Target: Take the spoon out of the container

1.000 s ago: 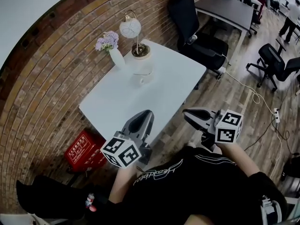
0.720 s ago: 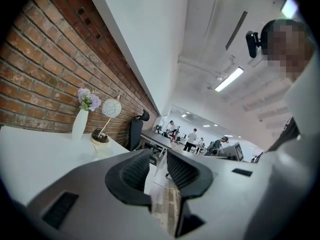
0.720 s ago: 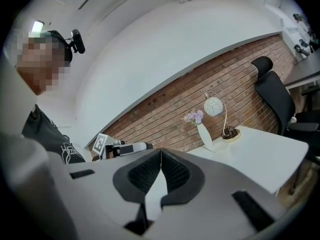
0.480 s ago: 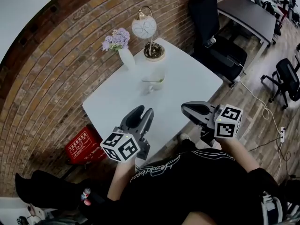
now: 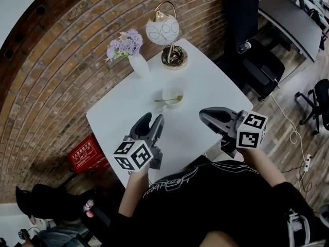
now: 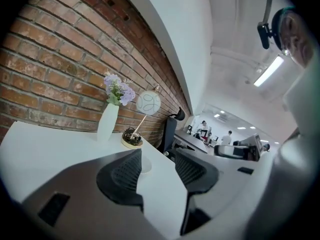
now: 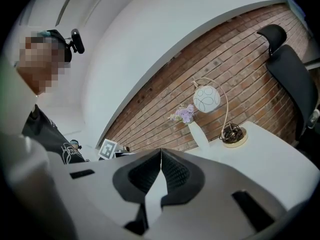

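The left gripper [image 5: 152, 120] has its dark ribbed jaws opening, already wide, with only bare tabletop between them, at lower centre-left of the head view. The right gripper [image 5: 204, 117] has its jaws meeting at the tips, empty, at centre-right. Both hang over the near edge of the square white table [image 5: 218, 84]. The slim green spoon [image 5: 165, 100] sits in the small translucent round container [image 5: 173, 92] at mid-table, well apart from both. Behind it stand a white vase of lilac flowers [image 5: 139, 65] and a globe lamp [image 5: 162, 31].
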Motion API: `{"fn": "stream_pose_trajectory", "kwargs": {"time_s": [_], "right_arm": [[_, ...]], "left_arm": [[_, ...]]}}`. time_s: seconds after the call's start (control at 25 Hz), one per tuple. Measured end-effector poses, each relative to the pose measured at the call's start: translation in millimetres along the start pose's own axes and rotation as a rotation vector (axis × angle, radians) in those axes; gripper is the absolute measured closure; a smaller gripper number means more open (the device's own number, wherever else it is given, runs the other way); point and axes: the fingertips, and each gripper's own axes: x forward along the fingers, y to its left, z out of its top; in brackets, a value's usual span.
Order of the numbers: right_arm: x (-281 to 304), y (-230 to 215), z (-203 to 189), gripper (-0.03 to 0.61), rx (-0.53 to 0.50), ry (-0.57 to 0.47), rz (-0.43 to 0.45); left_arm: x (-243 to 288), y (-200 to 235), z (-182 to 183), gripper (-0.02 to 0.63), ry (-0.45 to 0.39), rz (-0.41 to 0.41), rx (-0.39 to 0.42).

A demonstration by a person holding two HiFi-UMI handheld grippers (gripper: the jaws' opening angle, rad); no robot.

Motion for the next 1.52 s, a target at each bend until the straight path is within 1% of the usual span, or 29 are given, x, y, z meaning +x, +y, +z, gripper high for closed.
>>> {"fn": "stream_pose_trajectory", "kwargs": {"time_s": [0.08, 0.2, 0.4, 0.52, 0.8, 0.96, 1.08, 1.16, 1.28, 1.36, 1.52], "right_arm": [[0, -17, 5, 0.581, 0.008, 0.012, 0.001], [2, -38, 11, 0.581, 0.015, 0.026, 0.008], [8, -66, 16, 0.581, 0.021, 0.058, 0.024], [11, -82, 15, 0.581, 0.029, 0.078, 0.027], [20, -107, 6, 0.581, 0.051, 0.122, 0.035], [21, -114, 5, 0.581, 0.1, 0.119, 0.058], [22, -117, 3, 0.581, 0.115, 0.124, 0.07], [22, -120, 1, 0.581, 0.123, 0.13, 0.068], [21, -124, -1, 0.581, 0.135, 0.135, 0.061], [20, -127, -1, 0.581, 0.139, 0.134, 0.058], [21, -130, -3, 0.581, 0.143, 0.136, 0.058]], "left_arm": [[12, 12, 0, 0.426, -0.006, 0.047, -0.014], [30, 28, -3, 0.426, 0.004, 0.091, -0.031], [57, 62, -22, 0.426, 0.042, 0.201, -0.018], [69, 78, -32, 0.426, 0.045, 0.233, -0.056], [95, 99, -46, 0.431, 0.04, 0.258, -0.105], [107, 103, -48, 0.448, 0.031, 0.25, -0.131], [113, 104, -50, 0.489, 0.039, 0.246, -0.138], [115, 104, -53, 0.498, 0.046, 0.242, -0.143], [116, 102, -53, 0.555, 0.037, 0.239, -0.143], [117, 102, -53, 0.581, 0.036, 0.238, -0.143], [119, 101, -52, 0.596, 0.034, 0.232, -0.151]]}}
